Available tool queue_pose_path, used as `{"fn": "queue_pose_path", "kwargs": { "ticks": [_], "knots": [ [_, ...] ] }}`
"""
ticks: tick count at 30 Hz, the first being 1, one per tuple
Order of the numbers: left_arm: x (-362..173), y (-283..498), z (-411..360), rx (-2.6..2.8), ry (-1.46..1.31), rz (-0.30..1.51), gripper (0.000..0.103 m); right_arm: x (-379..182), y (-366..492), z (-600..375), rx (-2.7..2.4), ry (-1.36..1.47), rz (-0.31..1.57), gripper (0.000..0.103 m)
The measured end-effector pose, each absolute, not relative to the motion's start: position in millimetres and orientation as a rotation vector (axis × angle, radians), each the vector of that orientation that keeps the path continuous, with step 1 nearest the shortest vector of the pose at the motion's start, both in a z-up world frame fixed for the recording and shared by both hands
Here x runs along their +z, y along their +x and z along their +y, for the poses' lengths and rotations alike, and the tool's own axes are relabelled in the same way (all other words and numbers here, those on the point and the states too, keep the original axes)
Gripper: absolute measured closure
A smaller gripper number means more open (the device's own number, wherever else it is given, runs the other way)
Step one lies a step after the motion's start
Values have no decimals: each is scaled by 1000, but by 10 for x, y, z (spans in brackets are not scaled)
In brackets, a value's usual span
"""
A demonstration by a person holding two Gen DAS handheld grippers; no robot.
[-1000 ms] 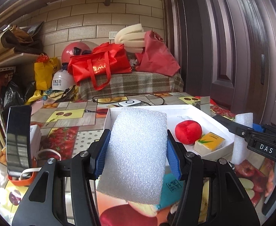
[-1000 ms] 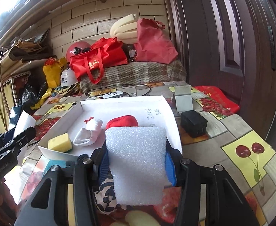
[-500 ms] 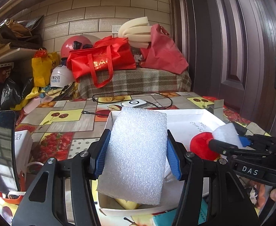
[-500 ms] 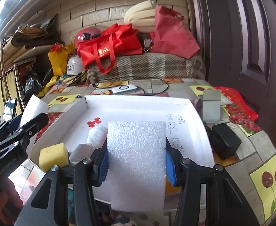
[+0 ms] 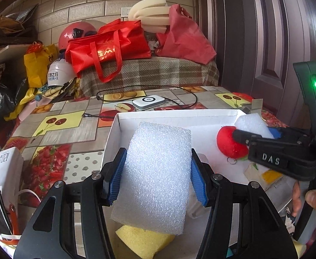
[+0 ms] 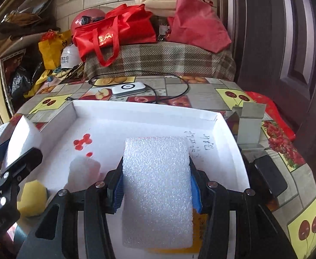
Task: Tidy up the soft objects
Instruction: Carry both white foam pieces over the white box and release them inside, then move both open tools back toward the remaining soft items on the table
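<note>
My left gripper is shut on a white foam block and holds it over the near left part of the white box. A yellow sponge lies under it. My right gripper is shut on a second white foam block over the box. In the left wrist view the right gripper sits by a red plush ball. In the right wrist view the left gripper is at the box's left wall, near the yellow sponge and a white soft item.
A white charger pad with a black cable lies beyond the box on the fruit-pattern tablecloth. A black box and a grey block stand right of the box. Red bags sit on a plaid bench behind.
Both grippers moved forward with their foam blocks, from in front of the box to over its inside. The right gripper closed in beside the red plush ball.
</note>
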State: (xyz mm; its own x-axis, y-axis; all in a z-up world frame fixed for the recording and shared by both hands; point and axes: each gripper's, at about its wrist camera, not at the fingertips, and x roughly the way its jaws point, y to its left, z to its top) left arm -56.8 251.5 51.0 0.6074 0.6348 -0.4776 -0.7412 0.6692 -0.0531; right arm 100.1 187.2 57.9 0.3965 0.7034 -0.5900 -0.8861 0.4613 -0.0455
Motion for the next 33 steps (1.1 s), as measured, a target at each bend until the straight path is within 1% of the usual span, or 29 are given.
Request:
{"fn": "queue_pose_path", "kwargs": {
  "ticks": [6, 12, 15, 19, 23, 24, 25, 26, 27, 30, 33],
  "knots": [
    [503, -572, 2543, 807, -277, 449, 48, 659, 1023, 1883, 1051, -356, 552, 53],
    [580, -616, 2511, 818, -229, 393, 48, 689, 972, 1945, 1079, -358, 567, 53],
    [631, -576, 2633, 810, -240, 412, 48, 667, 1001, 1960, 1092, -348, 602, 53],
    [702, -616, 2907, 755, -380, 405, 48, 654, 1090, 1956, 1103, -293, 660, 53],
    [715, -664, 3091, 690, -514, 374, 48, 698, 1132, 1904, 1129, -226, 673, 53],
    [717, -695, 3106, 690, -532, 359, 44, 719, 1145, 1882, 1134, -205, 673, 49],
    [715, -732, 3117, 689, -547, 341, 38, 743, 1159, 1853, 1135, -184, 670, 42],
    [718, -768, 3120, 695, -558, 329, 17, 768, 1174, 1819, 1135, -161, 662, 22],
    [718, -794, 3115, 704, -562, 325, 1, 793, 1183, 1775, 1131, -140, 647, 10],
    [737, -887, 3054, 739, -531, 308, 0, 851, 1186, 1648, 1113, -120, 606, 0],
    [753, -1044, 2953, 749, -495, 273, 0, 888, 1170, 1495, 1106, -97, 574, 0]
  ]
}}
